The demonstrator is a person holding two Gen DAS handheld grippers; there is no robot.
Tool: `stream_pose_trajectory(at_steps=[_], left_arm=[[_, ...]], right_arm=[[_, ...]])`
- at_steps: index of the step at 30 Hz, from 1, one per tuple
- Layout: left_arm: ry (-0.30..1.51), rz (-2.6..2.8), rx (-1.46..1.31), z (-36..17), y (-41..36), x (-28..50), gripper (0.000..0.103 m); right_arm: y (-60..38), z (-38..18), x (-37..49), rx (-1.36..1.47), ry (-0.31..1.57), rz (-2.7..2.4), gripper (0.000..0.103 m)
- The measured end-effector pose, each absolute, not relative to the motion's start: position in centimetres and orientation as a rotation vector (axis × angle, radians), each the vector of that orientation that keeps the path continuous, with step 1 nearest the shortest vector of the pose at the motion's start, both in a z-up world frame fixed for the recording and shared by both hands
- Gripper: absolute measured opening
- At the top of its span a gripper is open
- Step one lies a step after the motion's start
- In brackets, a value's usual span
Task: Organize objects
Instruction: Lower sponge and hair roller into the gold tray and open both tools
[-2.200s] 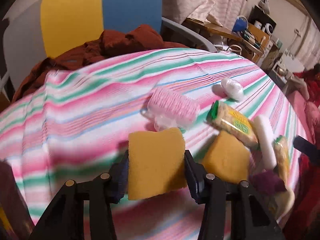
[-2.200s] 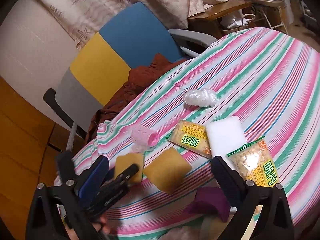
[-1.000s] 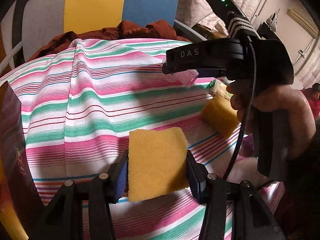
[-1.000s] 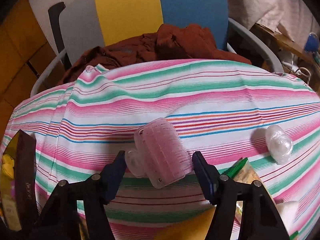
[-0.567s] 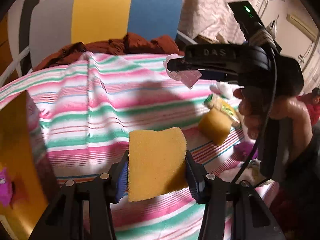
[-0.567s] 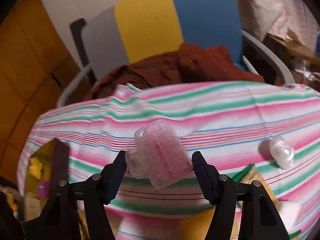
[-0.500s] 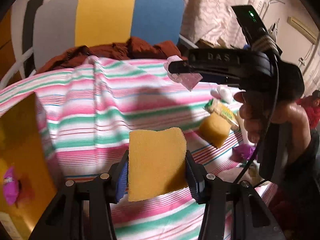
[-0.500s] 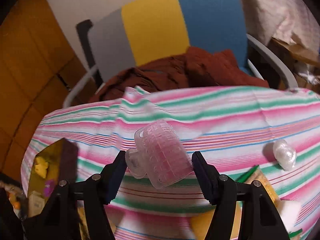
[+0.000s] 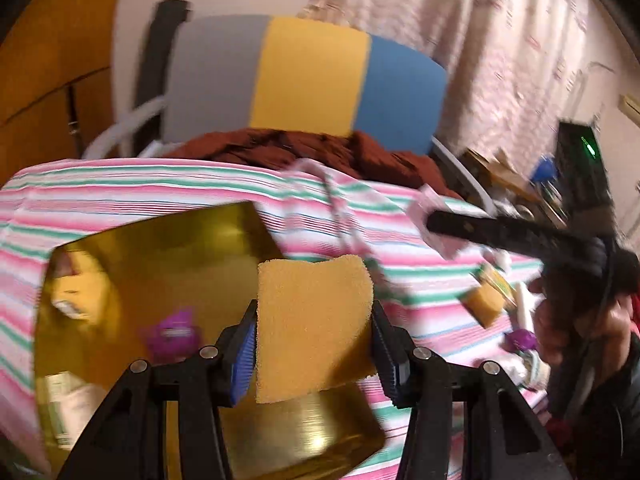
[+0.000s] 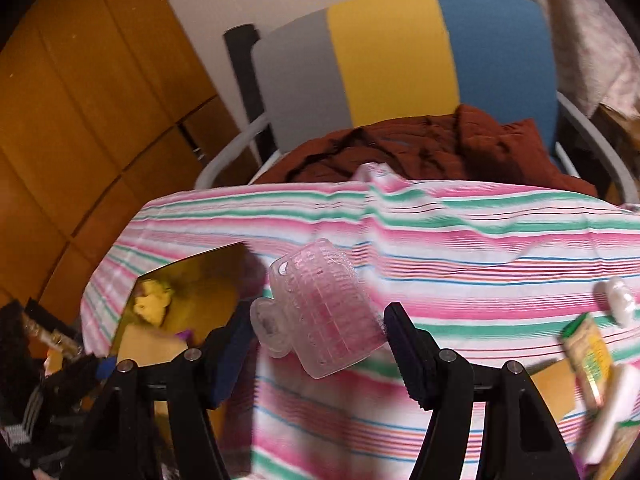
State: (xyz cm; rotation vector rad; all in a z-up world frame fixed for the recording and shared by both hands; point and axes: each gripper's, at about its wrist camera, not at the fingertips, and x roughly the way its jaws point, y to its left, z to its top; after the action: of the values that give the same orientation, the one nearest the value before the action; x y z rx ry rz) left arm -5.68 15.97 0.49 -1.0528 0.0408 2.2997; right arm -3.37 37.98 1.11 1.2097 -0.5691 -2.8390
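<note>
Porous yellow sponge [image 9: 312, 324] sits clamped in the left tool [image 9: 312, 344] at lower centre, over a shiny gold box [image 9: 168, 272] holding blurred packets. Ribbed clear-pink plastic roller [image 10: 324, 312] is gripped by the right tool [image 10: 320, 332] mid-frame above the striped cloth on the worktop [image 10: 480, 248]. Another sponge [image 9: 484, 304] and snack packets [image 10: 588, 352] lie at right, a chair [image 10: 400, 60] behind.

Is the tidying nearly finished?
About halfway. The gold box already holds some small items. The left claw grips a yellow sponge above it; the right claw holds a pink roller. A second sponge and snack packets lie outside on the cloth.
</note>
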Motion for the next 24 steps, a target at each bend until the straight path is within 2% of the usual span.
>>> stream_pose_trajectory(at_steps=[12,13,14,15,17,24], left_arm=[[-0.059,2.583,-1.152,-1.0,4.0,-10.0,0.055],[-0.056,2.587,-1.166,-1.4,3.7,-10.1,0.058],[-0.050,2.590,-1.192,-1.8,3.4,-10.2,0.058],[-0.061,2.593,-1.214,-2.2,2.8,-10.3,0.059],[-0.073,2.597,-1.228,-2.7,1.9,-10.2,0.070],[-0.193,2.600,-1.209,-2.7,-0.1,-9.5,0.069]], right_arm=[[24.2,2.6,-9.4,1.170,-0.447,-2.642,0.069],[23.2,2.8,-9.8,1.163,-0.449,-2.626,0.076],[22.4,2.9,-10.2,1.162,-0.460,-2.619,0.089],[21.8,3.1,-10.4,1.151,-0.476,-2.620,0.094],[21.2,3.3,-10.1,1.133,-0.479,-2.615,0.096],[20.8,3.0,-6.3,1.162,-0.341,-2.721,0.099]])
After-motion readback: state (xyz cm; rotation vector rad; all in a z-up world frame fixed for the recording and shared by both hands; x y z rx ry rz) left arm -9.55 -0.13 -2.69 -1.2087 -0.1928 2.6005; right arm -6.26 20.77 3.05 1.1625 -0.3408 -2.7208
